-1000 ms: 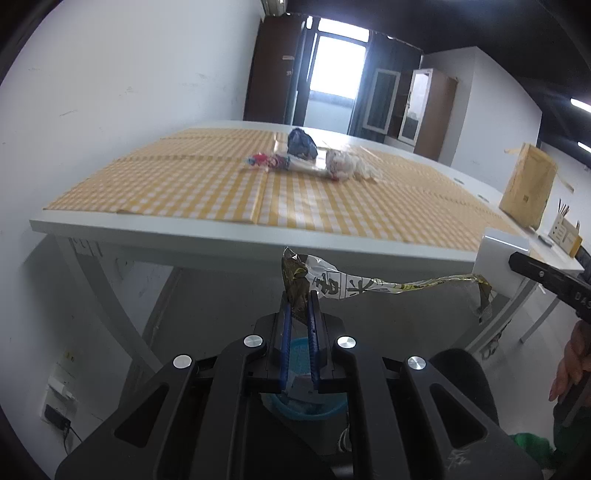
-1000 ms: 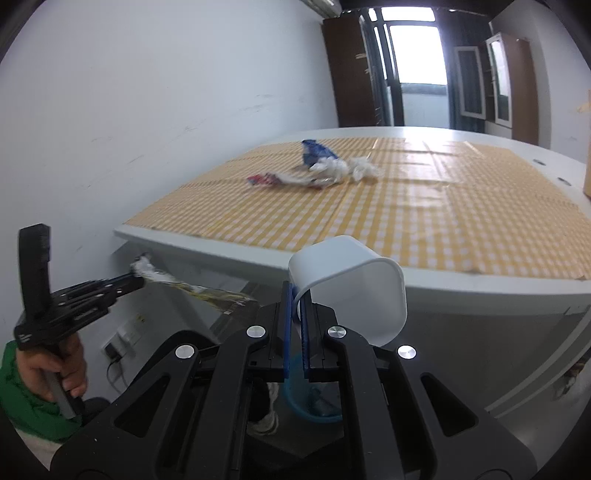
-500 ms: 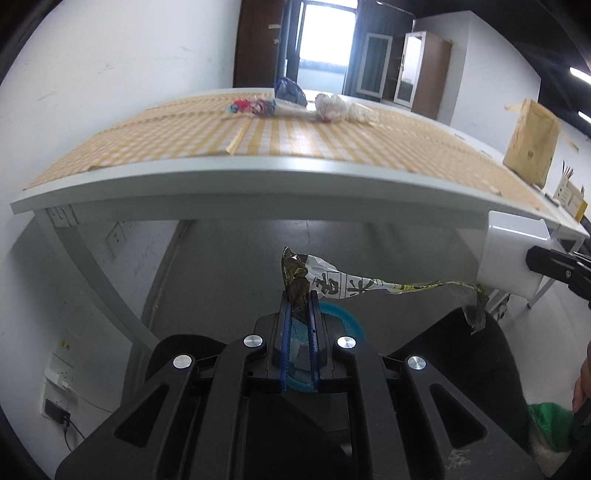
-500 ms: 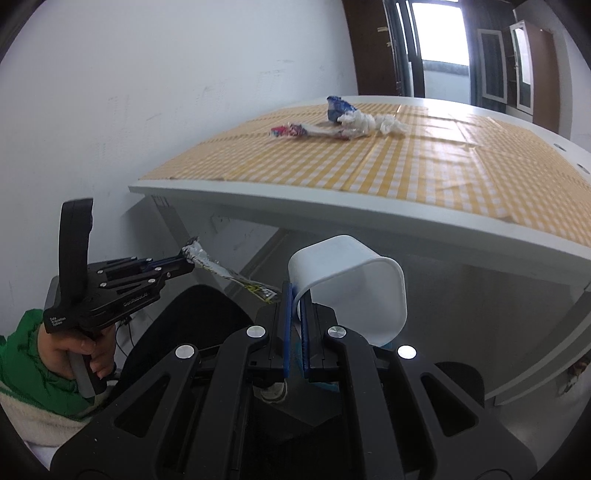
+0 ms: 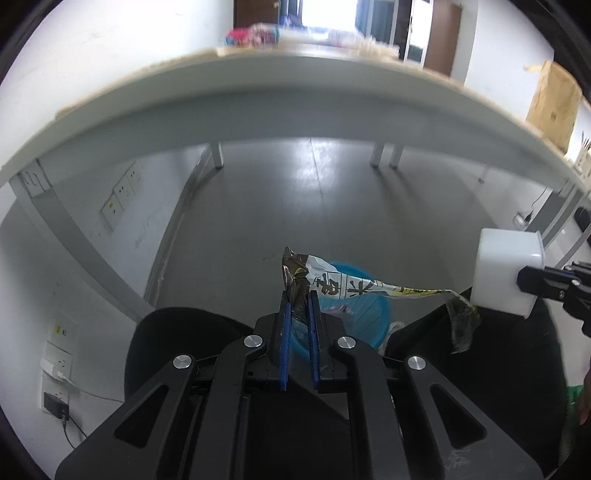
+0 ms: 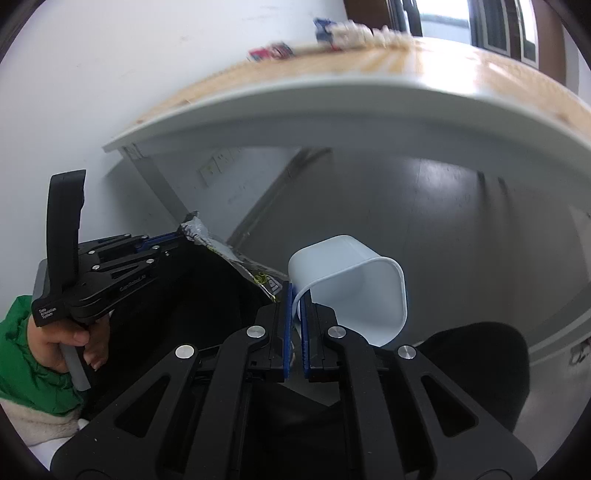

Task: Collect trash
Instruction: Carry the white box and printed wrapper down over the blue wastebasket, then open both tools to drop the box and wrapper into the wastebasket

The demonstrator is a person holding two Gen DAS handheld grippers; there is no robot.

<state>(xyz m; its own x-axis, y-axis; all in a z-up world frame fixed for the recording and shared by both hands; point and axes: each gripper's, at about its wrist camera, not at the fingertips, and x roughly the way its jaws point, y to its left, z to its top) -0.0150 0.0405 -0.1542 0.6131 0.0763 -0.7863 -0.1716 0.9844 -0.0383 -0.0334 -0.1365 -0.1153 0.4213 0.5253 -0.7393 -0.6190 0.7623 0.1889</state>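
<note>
My left gripper (image 5: pixel 297 299) is shut on a crumpled foil snack wrapper (image 5: pixel 347 284) that trails off to the right. Below it on the floor stands a blue waste bin (image 5: pixel 360 314) with scraps inside, partly hidden by the fingers. My right gripper (image 6: pixel 294 295) is shut on the rim of a white plastic cup (image 6: pixel 354 291), tipped with its mouth toward the camera. That cup (image 5: pixel 508 271) also shows at the right of the left wrist view. The left gripper (image 6: pixel 186 230) with the wrapper (image 6: pixel 236 260) shows at the left of the right wrist view. More trash (image 6: pixel 334 27) lies on the table above.
The white table edge (image 5: pixel 295 92) arches overhead, with its legs (image 5: pixel 218 155) behind. A dark chair seat (image 5: pixel 192 339) sits under the left gripper. A hand in a green sleeve (image 6: pixel 18 350) holds the left tool. Grey floor (image 5: pixel 332 203) spreads ahead; wall sockets (image 5: pixel 122 195) are at left.
Both grippers have sunk from tabletop height to below the table edge and tilted downward. The blue bin has come into view under the wrapper. Both grips are unchanged.
</note>
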